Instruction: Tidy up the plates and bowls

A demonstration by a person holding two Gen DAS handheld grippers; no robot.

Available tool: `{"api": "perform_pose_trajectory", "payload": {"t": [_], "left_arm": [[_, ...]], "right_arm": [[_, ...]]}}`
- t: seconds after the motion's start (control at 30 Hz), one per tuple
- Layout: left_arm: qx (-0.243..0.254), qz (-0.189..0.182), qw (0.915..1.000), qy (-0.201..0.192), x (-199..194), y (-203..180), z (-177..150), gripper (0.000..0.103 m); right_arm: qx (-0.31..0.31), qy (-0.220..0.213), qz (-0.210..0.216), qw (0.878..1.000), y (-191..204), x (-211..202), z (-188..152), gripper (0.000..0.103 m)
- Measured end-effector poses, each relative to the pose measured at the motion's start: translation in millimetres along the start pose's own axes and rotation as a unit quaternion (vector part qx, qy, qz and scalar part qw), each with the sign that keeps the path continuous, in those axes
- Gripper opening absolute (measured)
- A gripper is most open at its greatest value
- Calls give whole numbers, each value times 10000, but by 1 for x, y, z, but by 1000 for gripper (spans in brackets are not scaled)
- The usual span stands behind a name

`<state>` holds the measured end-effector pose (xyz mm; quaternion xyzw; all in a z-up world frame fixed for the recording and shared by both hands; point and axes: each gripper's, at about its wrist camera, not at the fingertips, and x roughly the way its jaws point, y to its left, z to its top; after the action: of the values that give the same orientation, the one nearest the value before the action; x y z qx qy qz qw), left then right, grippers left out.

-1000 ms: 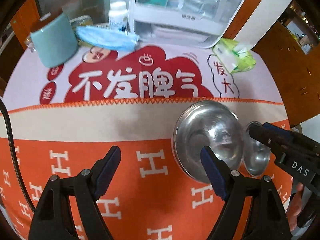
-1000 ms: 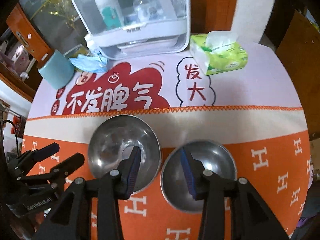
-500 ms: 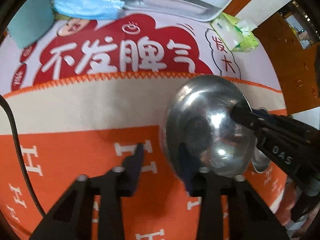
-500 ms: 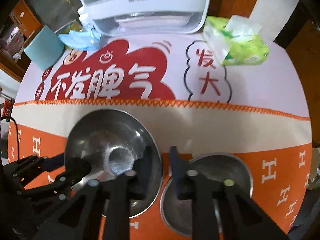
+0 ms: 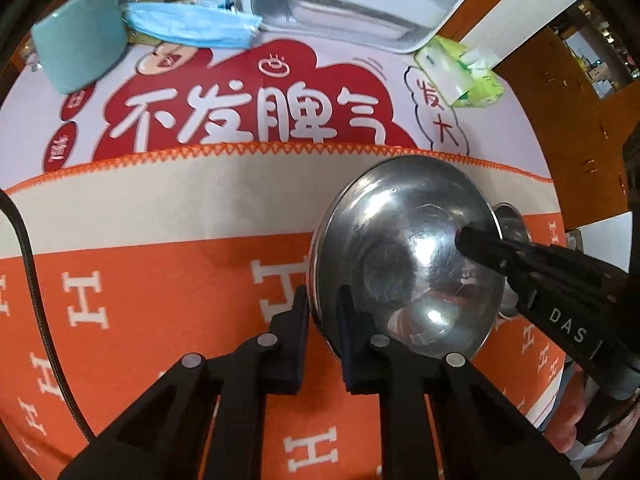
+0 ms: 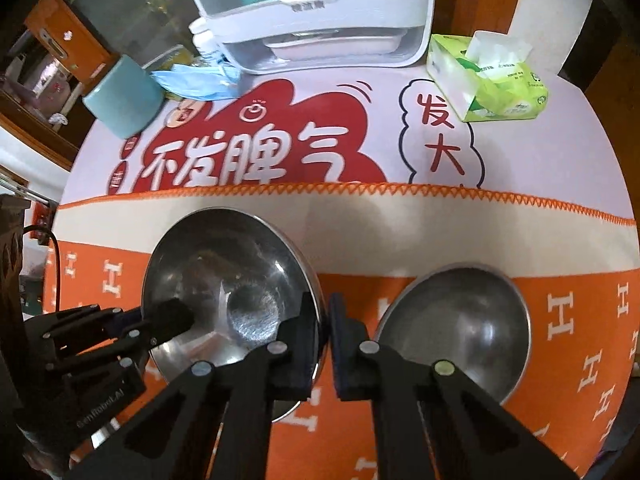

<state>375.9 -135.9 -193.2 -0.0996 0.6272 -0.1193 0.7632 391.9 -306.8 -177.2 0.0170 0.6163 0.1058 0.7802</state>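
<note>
1. While both tools point steeply down, the left tool [image 5: 322, 320] is clamped on the near-left rim of the wide shiny steel bowl [image 5: 404, 256], one finger outside the wall and one inside.
2. Across that same bowl, the right tool [image 6: 324, 324] is pinched narrow on the opposite rim, again one finger inside and one outside; the bowl sits tilted between the two grips.
3. Just to the right of it in the right wrist view, a second round steel bowl [image 6: 456, 320] rests on the orange cloth with white H marks [image 6: 580, 320] covering the surface.
4. Beyond the cloth's zigzag hem lies a pale mat with a red cloud and white characters [image 6: 248, 160].
5. Farther back stand a teal cylindrical cup [image 6: 122, 96], a crumpled blue face mask [image 6: 196, 80], a green tissue pack [image 6: 492, 80] and a white plastic rack with a clear cover [image 6: 320, 12].
</note>
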Motion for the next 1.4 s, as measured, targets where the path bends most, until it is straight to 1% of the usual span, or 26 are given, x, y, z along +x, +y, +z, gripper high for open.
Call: {"api": "perform_pose_trajectory", "payload": {"t": [0.1, 0.23, 0.53, 0.6, 0.7, 0.8, 0.97, 1.03, 1.2, 1.33, 1.4], "left_arm": [[103, 31, 9999, -133, -25, -2, -11, 12], [291, 108, 9991, -296, -58, -11, -31, 12], [580, 166, 9965, -582, -117, -30, -88, 12], [627, 160, 9961, -608, -124, -32, -101, 12], [747, 191, 9953, -590, -135, -37, -128, 12], [844, 256, 9946, -545, -139, -40, -151, 12], [1031, 350, 9931, -439, -140, -41, -196, 12], [1093, 327, 9928, -357, -136, -41, -214, 12], [1163, 365, 9924, -158, -117, -37, -256, 12], [1166, 409, 9923, 30, -97, -34, -277, 12], [1189, 434, 9919, 123, -88, -32, -284, 12]], "right_arm": [[126, -59, 162, 9998, 4, -13, -10, 6], [229, -215, 350, 9989, 13, -41, -33, 6], [214, -554, 477, 9971, 27, -96, -93, 6], [268, -606, 492, 9966, 29, -107, -107, 6], [329, -648, 461, 9963, 34, -117, -130, 6], [312, -669, 433, 9963, 41, -124, -160, 6], [361, -519, 598, 9962, 45, -120, -206, 6], [385, -498, 588, 9963, 47, -119, -221, 6], [366, -407, 482, 9973, 53, -110, -259, 6], [346, -254, 348, 9985, 56, -95, -281, 6], [356, -170, 317, 9987, 55, -88, -286, 6]]}}
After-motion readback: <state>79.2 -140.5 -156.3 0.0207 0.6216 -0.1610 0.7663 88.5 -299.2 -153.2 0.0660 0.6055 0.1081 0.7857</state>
